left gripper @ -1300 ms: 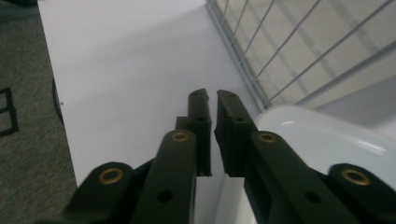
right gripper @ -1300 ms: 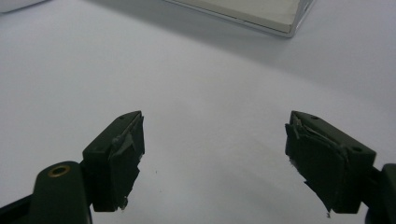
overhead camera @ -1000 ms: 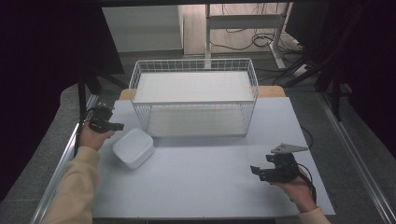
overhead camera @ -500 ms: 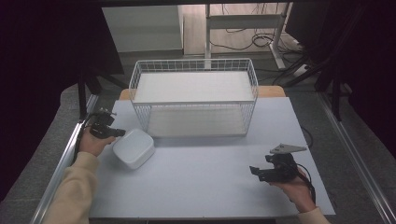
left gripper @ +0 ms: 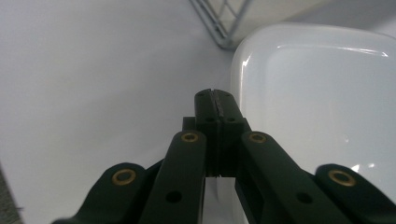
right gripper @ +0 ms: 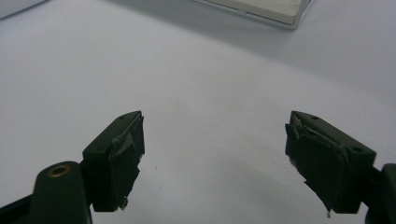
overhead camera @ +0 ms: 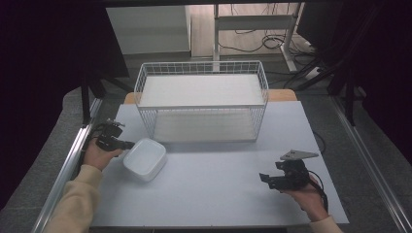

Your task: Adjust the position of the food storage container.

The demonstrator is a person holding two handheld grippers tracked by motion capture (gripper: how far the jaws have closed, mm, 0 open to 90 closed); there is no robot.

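A white rounded-square bowl (overhead camera: 145, 158) lies upside down on the pale table (overhead camera: 218, 199), left of centre. My left gripper (overhead camera: 125, 144) is at the bowl's left edge with its jaws shut together and nothing between them. In the left gripper view the closed tip (left gripper: 216, 95) sits right beside the bowl's (left gripper: 317, 116) rim, close to touching it. My right gripper (overhead camera: 265, 178) rests low over the table at the near right, a hand holding it, jaws wide open. In the right gripper view the open gripper (right gripper: 215, 140) has only bare tabletop between its fingers.
A white wire basket (overhead camera: 201, 107) with a white floor stands at the back middle of the table; its corner (left gripper: 219, 23) is just beyond the bowl. Metal rails run along both table sides. Cables and desk legs lie on the floor behind.
The left hand and its shut gripper have moved toward the near side, along the bowl's left edge. The bowl has shifted slightly to the right and nearer. The right gripper has stayed put.
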